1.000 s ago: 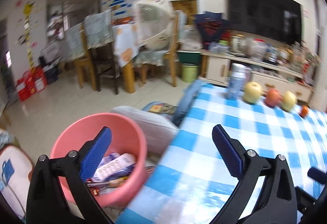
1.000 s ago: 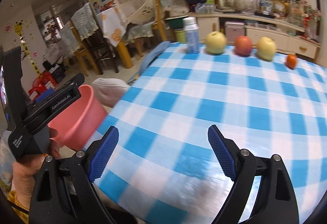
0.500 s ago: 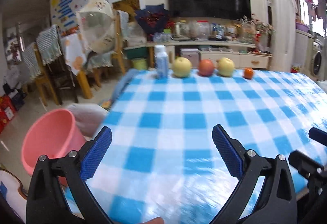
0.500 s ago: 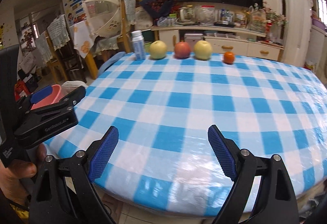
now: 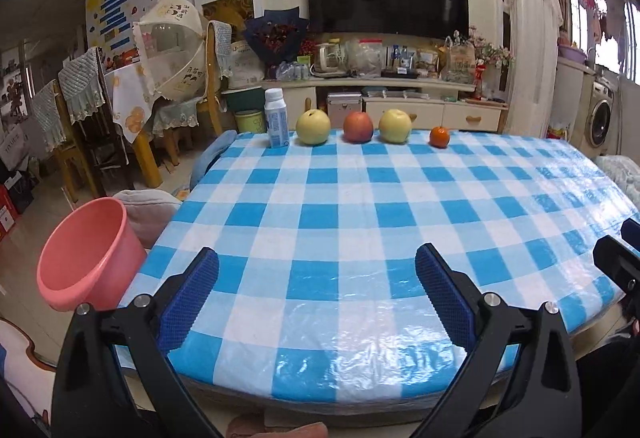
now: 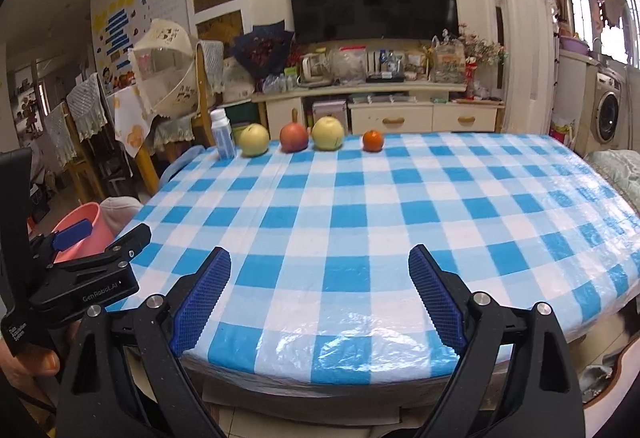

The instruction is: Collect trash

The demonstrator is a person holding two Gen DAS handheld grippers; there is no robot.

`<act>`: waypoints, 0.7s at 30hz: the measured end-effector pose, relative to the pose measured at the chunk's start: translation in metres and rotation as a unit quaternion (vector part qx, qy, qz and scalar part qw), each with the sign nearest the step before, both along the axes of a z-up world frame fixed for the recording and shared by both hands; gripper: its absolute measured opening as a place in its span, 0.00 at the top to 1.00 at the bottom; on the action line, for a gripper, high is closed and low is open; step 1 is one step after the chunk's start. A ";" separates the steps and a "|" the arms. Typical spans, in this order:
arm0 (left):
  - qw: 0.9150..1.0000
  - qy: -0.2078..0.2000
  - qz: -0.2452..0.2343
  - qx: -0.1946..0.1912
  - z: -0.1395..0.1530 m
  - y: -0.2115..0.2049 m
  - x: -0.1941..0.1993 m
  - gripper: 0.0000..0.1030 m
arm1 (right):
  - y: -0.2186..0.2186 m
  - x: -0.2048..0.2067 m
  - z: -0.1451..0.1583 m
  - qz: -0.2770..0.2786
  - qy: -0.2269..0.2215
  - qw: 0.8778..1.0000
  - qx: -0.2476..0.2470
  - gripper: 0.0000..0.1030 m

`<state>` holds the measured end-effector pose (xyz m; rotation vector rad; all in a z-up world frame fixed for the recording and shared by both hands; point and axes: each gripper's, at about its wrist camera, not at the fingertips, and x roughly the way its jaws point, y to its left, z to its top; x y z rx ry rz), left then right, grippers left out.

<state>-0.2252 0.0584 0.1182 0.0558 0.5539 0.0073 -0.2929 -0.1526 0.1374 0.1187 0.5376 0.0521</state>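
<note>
Bucket x1 by table; 4 fruits, 1 bottle; both hand-held grippers wide apart, empty.

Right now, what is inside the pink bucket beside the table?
In the left wrist view the pink bucket shows only its bare upper inner wall. Its own rim hides the bottom, so any trash inside cannot be seen. In the right wrist view the left gripper covers it.

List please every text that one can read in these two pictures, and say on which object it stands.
"GenRobot.AI": white letters on the black body of the left gripper, in the right wrist view.
"Data Acquisition System": small white print on its handle, only partly readable.
Label on the white bottle: too blurred to read.
Coloured characters on the wall chart: too small to read.
</note>
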 end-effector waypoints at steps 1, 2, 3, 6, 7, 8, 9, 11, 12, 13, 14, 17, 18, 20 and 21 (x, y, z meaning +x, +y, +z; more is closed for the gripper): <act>1.000 -0.003 -0.001 -0.002 0.003 -0.001 -0.002 0.04 | -0.001 -0.003 0.003 -0.002 -0.006 1.000 -0.003 0.12; 1.000 -0.006 -0.001 -0.003 0.007 -0.003 -0.005 0.04 | -0.002 -0.007 0.008 -0.004 -0.012 1.000 -0.008 0.12; 1.000 -0.007 -0.001 -0.002 0.011 -0.004 -0.007 0.04 | -0.003 -0.009 0.011 -0.006 -0.016 1.000 -0.013 0.12; 1.000 -0.011 -0.008 -0.008 0.021 -0.007 -0.013 0.04 | -0.003 -0.017 0.022 -0.013 -0.029 0.999 -0.025 0.12; 1.000 -0.012 -0.009 -0.008 0.023 -0.007 -0.014 0.04 | -0.003 -0.020 0.027 -0.014 -0.034 0.999 -0.027 0.11; 1.000 -0.014 -0.010 -0.007 0.026 -0.008 -0.016 0.04 | -0.002 -0.023 0.030 -0.014 -0.038 0.999 -0.029 0.11; 1.000 -0.016 -0.010 -0.006 0.029 -0.009 -0.018 0.04 | -0.001 -0.025 0.033 -0.015 -0.041 0.999 -0.032 0.11; 1.000 -0.017 -0.012 -0.007 0.034 -0.009 -0.020 0.04 | -0.001 -0.029 0.038 -0.017 -0.047 0.998 -0.038 0.10; 1.000 -0.018 -0.013 -0.008 0.036 -0.010 -0.022 0.04 | 0.001 -0.031 0.041 -0.016 -0.053 0.998 -0.040 0.10; 1.000 -0.020 -0.012 -0.007 0.039 -0.010 -0.023 0.04 | 0.001 -0.033 0.044 -0.016 -0.056 0.997 -0.041 0.10; 1.000 -0.022 -0.011 -0.007 0.041 -0.009 -0.024 0.04 | 0.001 -0.034 0.046 -0.016 -0.059 0.997 -0.045 0.10; 1.000 -0.029 -0.007 -0.009 0.047 -0.008 -0.028 0.04 | 0.003 -0.039 0.053 -0.015 -0.066 0.997 -0.049 0.10; 0.999 -0.030 -0.006 -0.011 0.049 -0.007 -0.029 0.04 | 0.003 -0.040 0.055 -0.015 -0.069 0.996 -0.047 0.09; 0.999 -0.033 -0.002 -0.014 0.053 -0.004 -0.031 0.04 | 0.003 -0.043 0.058 -0.016 -0.072 0.996 -0.046 0.09; 0.999 -0.036 -0.001 -0.014 0.054 -0.003 -0.032 0.04 | 0.003 -0.044 0.060 -0.018 -0.074 0.996 -0.048 0.09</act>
